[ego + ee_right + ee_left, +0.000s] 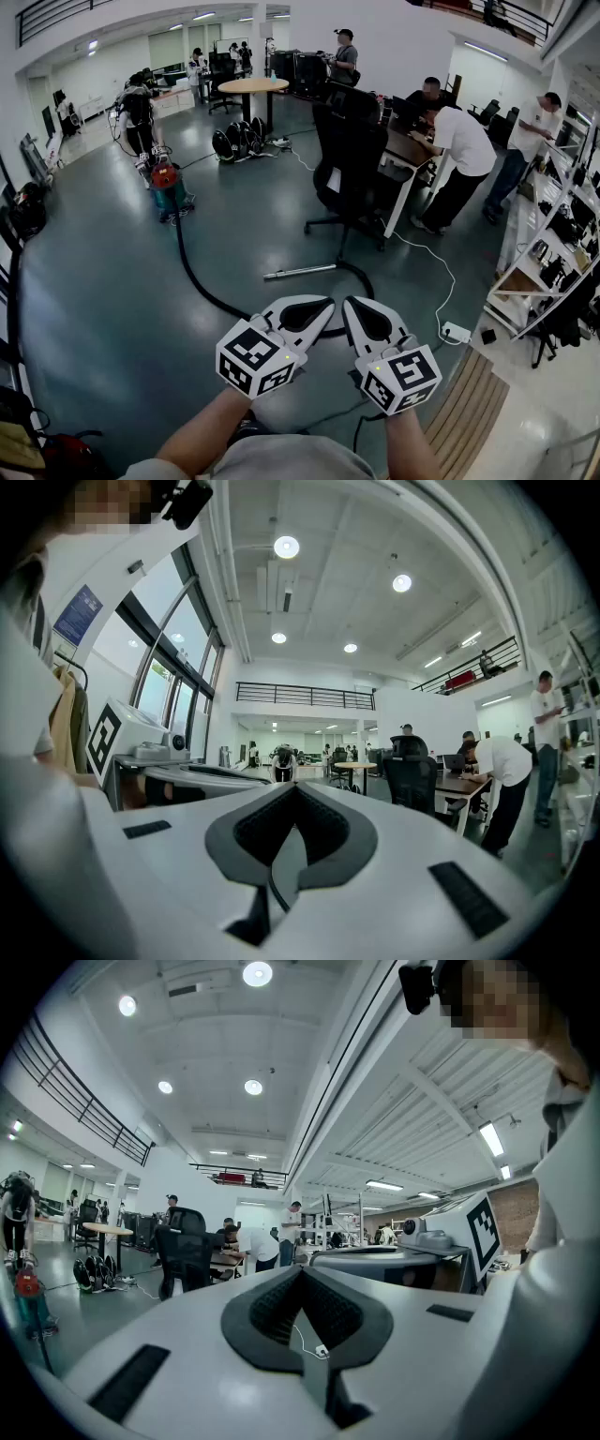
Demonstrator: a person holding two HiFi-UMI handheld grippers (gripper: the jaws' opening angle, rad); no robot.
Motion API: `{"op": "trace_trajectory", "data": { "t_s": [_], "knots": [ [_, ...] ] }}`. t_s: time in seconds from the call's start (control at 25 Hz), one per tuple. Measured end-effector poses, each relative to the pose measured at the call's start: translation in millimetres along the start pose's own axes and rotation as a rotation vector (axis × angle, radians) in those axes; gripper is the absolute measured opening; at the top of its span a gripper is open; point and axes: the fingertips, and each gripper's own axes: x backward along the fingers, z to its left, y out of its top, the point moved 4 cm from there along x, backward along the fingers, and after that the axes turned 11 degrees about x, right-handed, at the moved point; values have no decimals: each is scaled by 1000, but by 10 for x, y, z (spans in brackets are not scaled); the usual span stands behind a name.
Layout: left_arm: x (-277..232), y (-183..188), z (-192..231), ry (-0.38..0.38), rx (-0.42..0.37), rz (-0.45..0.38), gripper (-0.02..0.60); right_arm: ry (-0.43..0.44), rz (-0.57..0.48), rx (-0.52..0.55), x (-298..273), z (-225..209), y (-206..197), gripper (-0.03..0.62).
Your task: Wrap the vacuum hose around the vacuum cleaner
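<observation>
Your left gripper (319,307) and right gripper (356,309) are both closed and empty, while the vacuum hose (190,272) lies on the floor beyond, running to the vacuum cleaner (169,187) far left; open before reaching its near bend.

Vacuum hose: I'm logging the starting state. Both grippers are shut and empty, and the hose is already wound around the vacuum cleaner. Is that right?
Not quite. In the head view the hose lies unwound across the floor, curving from the vacuum cleaner to its metal wand. The left gripper and the right gripper are indeed shut and empty.
</observation>
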Motion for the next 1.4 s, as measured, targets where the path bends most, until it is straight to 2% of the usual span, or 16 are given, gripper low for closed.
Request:
{"op": "trace_trajectory", "data": {
  "t_s": [0.36, 0.92, 1.2, 1.4],
  "knots": [
    [-47, -36, 6, -2, 3, 3, 5, -29, -8, -38, 20, -80, -62, 2],
    [-252, -134, 71, 11, 5, 42, 5, -24, 11, -56, 86, -336, -212, 2],
    [-438, -208, 339, 11, 37, 83, 5, -15, 61, -69, -70, -500, -387, 2],
    [-629, -235, 695, -10, 60, 105, 5, -27, 96, -79, -395, -681, -508, 2]
  ]
}}
